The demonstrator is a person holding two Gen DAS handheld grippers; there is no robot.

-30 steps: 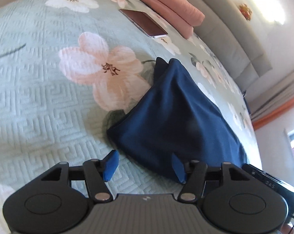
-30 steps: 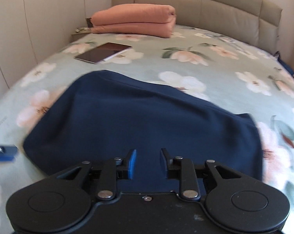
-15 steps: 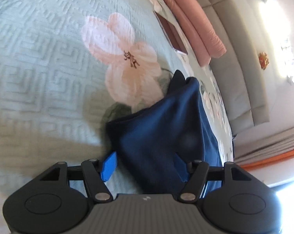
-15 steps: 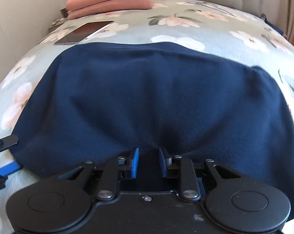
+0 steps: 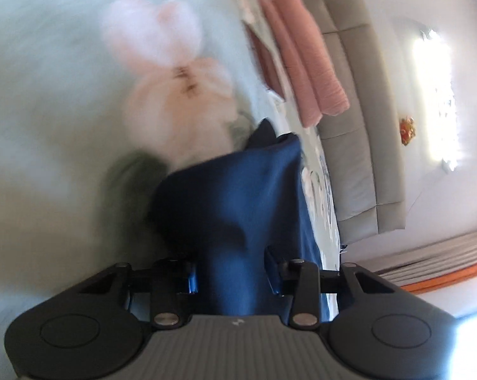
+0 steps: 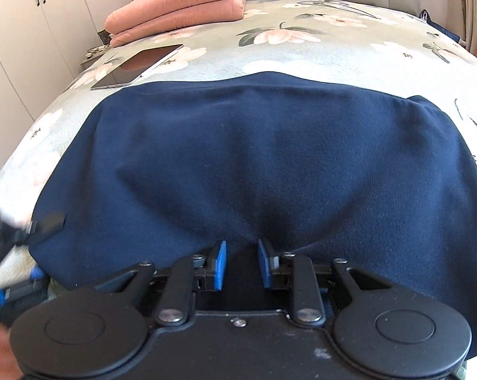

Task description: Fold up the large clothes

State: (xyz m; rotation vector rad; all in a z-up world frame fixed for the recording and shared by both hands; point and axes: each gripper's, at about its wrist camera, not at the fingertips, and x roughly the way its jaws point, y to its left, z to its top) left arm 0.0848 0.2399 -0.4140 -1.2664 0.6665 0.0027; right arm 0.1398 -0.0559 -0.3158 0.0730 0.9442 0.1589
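A large navy blue garment [image 6: 270, 158] lies spread on the floral bed cover [image 6: 333, 53]. My right gripper [image 6: 240, 264] sits at the garment's near edge, its blue pads a little apart with the cloth's edge between them. My left gripper [image 5: 232, 274] is at the garment's left corner [image 5: 238, 196], its jaws open wide with the cloth running between them; this view is blurred. The left gripper also shows at the left edge of the right wrist view [image 6: 23, 231].
A folded pink blanket [image 6: 175, 9] lies at the head of the bed by the grey headboard [image 5: 359, 126]. A dark tablet [image 6: 137, 66] lies on the cover beyond the garment. White wardrobe doors [image 6: 23, 41] stand to the left.
My left gripper has moved forward onto the garment's corner, so cloth now lies between its jaws. My right gripper has come down to the near edge and its jaws have opened a little.
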